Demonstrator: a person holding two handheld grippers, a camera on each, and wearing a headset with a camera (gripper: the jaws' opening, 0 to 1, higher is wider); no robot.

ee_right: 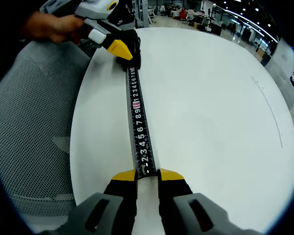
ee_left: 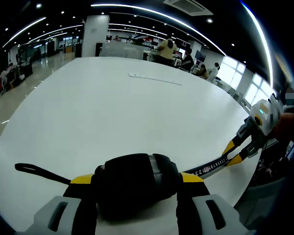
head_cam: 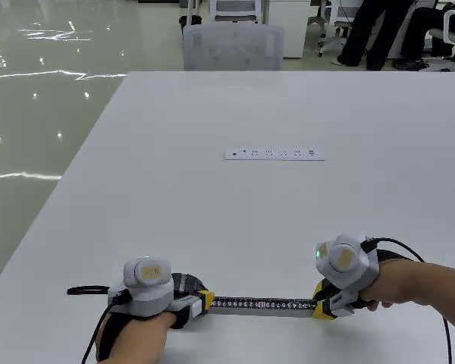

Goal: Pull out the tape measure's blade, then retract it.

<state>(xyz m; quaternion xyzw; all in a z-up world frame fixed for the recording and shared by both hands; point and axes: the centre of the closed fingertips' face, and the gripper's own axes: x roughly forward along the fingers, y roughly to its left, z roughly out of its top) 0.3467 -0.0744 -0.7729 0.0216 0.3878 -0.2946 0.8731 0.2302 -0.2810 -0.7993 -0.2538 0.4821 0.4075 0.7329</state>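
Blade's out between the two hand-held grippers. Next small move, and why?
Probably ease the right hand-held gripper back toward the case clamped in the left hand-held gripper: the blade already lies drawn out on the table, tip pinched, so retracting looks next.

The left gripper (head_cam: 203, 301) and right gripper (head_cam: 323, 309) each had a rounded pale grey housing with a tan patch on top. The tongs went from grey through black to yellow tips. A green light (head_cam: 317, 252) glowed behind the right tongs. A thin black cable (head_cam: 442, 322) ran rearward from each gripper.
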